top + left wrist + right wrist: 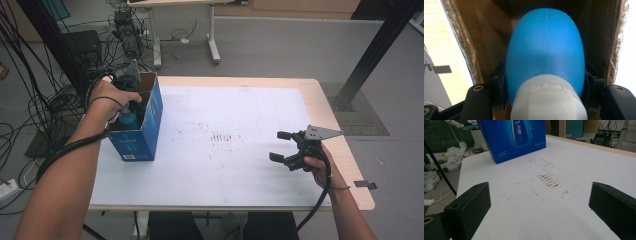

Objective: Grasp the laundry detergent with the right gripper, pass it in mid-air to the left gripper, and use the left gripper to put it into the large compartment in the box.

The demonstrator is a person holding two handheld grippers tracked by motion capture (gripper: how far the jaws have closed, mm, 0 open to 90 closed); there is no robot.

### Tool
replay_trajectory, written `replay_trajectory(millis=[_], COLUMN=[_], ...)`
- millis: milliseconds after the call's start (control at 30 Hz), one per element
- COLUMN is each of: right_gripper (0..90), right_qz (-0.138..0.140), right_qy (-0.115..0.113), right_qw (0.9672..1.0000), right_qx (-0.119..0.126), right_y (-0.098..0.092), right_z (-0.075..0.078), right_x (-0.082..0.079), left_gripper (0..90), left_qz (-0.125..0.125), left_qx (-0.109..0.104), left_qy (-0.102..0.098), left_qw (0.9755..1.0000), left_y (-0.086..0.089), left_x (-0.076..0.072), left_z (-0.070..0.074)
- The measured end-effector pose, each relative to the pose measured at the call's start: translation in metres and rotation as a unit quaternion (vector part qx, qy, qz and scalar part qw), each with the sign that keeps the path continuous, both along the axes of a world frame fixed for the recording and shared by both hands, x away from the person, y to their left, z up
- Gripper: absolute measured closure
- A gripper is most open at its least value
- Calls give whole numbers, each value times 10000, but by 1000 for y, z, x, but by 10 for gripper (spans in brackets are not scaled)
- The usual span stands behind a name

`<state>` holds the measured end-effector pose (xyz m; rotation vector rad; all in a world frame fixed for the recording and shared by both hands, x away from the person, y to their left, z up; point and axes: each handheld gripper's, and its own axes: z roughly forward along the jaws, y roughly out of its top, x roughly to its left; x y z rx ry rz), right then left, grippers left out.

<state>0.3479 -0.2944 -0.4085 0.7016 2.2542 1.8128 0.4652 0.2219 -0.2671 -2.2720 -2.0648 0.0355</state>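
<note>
Left gripper (544, 100) clamps blue bottle (545, 52) inside box (142, 125) — cardboard walls (486, 45) crowd both sides.

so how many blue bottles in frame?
1. The blue bottle with a white cap sits between the left gripper fingers, inside the open blue box at the table's left side. The box walls could hide others.

Lab, tangled cables (30, 107), black frame post (380, 47), bare floor (280, 47)
</note>
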Motion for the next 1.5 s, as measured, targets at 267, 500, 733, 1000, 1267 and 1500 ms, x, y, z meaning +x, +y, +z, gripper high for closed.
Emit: replay_trajectory(millis=[267,500,733,1000,1267,1500], right_gripper=[38,38,38,38,38,38], right_qz=[19,15,11,17,14,16], right_qy=[-3,3,9,10,20,30], right_qw=[10000,10000,10000,10000,10000,10000], right_qx=[-11,-12,-7,-13,-23,-16], right_y=[1,1,1,2,1,1], right_z=[0,0,0,-1,-1,-1], right_x=[-1,-1,0,1,1,1], left_gripper=[375,375,374,374,374,374], left_qz=[16,32,34,33,43,31], left_qx=[-20,-24,-12,-13,-38,-36], left_qy=[-47,-46,-48,-52,-48,-42], left_qw=[10000,10000,10000,10000,10000,10000], left_y=[1,1,0,0,2,2], left_x=[-1,-1,0,0,0,0], left_z=[-1,-2,-2,-2,-2,-2])
